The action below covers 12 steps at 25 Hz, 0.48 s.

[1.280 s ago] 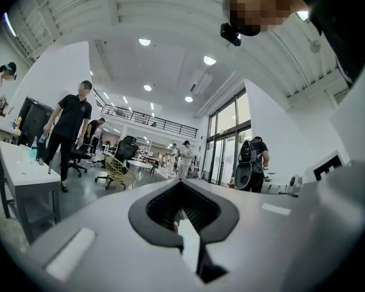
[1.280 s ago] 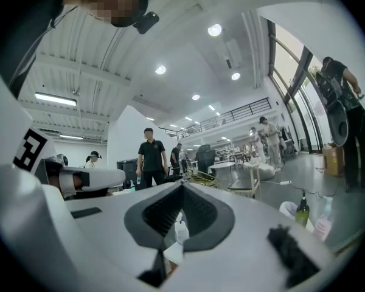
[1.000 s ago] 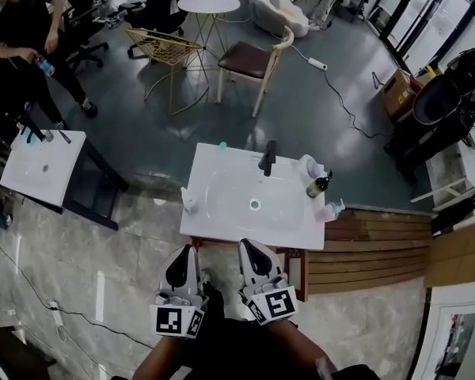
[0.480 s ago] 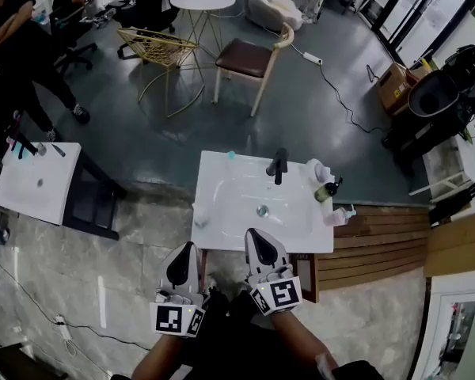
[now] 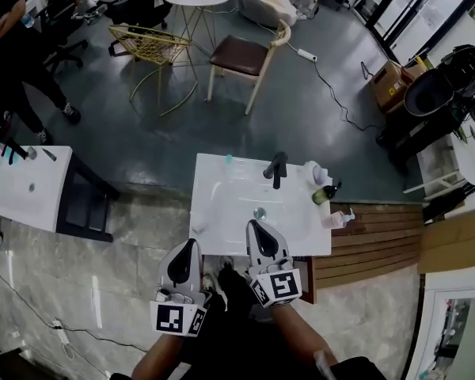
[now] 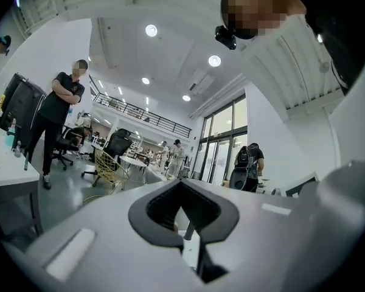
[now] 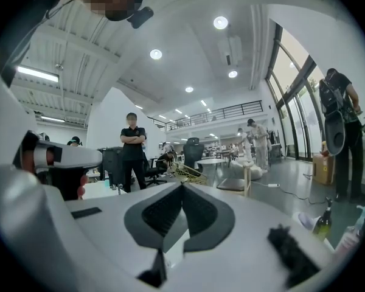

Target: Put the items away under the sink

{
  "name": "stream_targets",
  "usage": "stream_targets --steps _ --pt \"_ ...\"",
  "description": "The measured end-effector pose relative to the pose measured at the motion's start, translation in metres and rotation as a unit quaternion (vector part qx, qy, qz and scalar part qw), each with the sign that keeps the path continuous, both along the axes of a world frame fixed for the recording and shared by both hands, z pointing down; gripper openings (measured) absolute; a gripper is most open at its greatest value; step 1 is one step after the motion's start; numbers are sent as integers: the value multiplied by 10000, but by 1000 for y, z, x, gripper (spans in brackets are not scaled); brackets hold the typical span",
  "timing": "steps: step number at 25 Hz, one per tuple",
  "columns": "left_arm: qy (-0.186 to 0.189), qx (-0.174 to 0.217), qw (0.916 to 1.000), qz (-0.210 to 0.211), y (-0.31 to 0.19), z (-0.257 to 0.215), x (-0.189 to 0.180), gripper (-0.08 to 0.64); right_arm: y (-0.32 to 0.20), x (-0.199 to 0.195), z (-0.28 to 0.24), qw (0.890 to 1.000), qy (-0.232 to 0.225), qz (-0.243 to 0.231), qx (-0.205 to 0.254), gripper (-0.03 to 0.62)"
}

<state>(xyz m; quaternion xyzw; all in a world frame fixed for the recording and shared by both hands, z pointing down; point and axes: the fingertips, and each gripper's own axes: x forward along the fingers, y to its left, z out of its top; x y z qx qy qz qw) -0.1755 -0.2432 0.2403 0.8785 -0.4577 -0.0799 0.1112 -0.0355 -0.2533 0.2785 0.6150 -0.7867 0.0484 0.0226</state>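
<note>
Sink (image 5: 222, 204), white and broad, stands mid-floor with a black tap (image 5: 275, 167) at its far edge. The left gripper (image 5: 188, 249) is at the near left corner and the right gripper (image 5: 254, 229) is over the near rim. Each has its jaws closed together with nothing between them. On the sink's right side stand a pale spray bottle (image 5: 338, 218), a dark pump bottle (image 5: 324, 192) and, farther back, a white container (image 5: 312, 171). A small white bottle (image 5: 199, 222) sits at the left edge.
</note>
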Motion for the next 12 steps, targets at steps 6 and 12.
stream_targets --steps 6,12 --pt "-21 -22 10000 -34 -25 4 12 5 -31 10 16 9999 -71 -31 -116 15" --pt "-28 -214 9997 -146 -53 17 23 5 -63 19 33 9996 -132 -102 -249 15"
